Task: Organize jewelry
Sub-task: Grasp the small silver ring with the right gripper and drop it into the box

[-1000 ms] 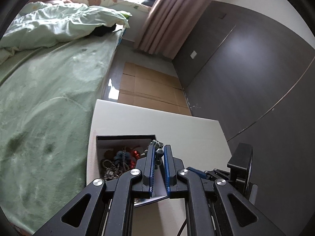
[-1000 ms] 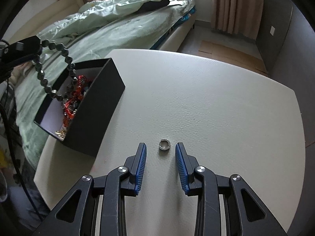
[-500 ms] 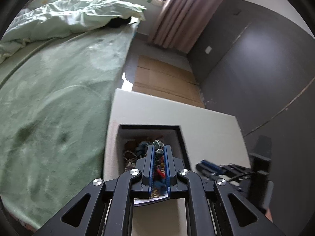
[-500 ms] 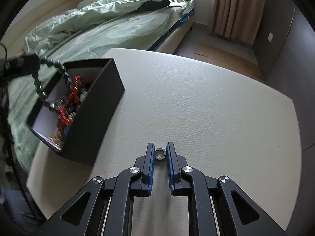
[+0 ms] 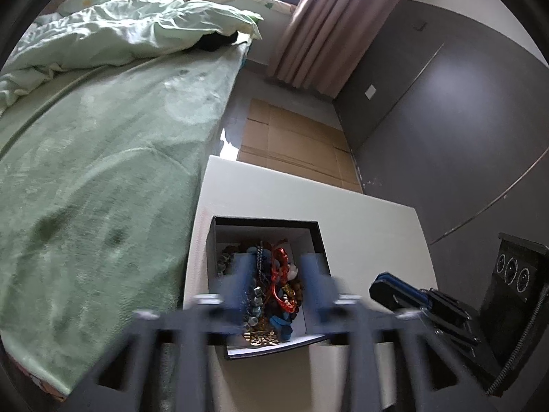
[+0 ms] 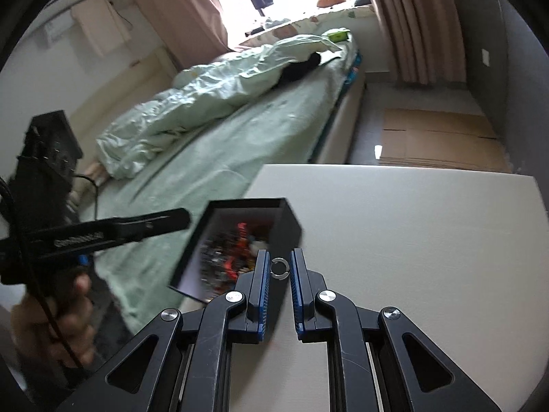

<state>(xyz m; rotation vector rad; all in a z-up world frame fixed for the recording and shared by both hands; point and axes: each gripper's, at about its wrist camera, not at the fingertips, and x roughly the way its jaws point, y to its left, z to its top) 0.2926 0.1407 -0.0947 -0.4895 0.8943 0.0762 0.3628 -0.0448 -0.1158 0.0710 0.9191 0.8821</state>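
Observation:
A black box (image 5: 264,220) full of mixed jewelry (image 5: 271,295) stands at the left edge of the white table (image 5: 360,226). My left gripper (image 5: 278,274) hovers just above the box, blurred, its jaws opening and nothing pressed between the pads. In the right wrist view my right gripper (image 6: 279,269) is shut on a small silver ring (image 6: 279,269), held clear of the table (image 6: 411,240) beside the box (image 6: 288,226). The left gripper (image 6: 103,233) and the hand holding it (image 6: 61,312) show at the left. The right gripper (image 5: 411,295) appears low on the right in the left wrist view.
A bed with a green cover (image 5: 85,189) and rumpled quilt runs along the table's left side. Flattened cardboard (image 5: 291,144) lies on the floor beyond the table. A dark wall (image 5: 446,120) and pink curtain (image 5: 326,24) close off the right.
The left gripper's jaws have spread over the box and the dark bead bracelet is gone from between them. The right gripper closed on the ring and lifted it off the table.

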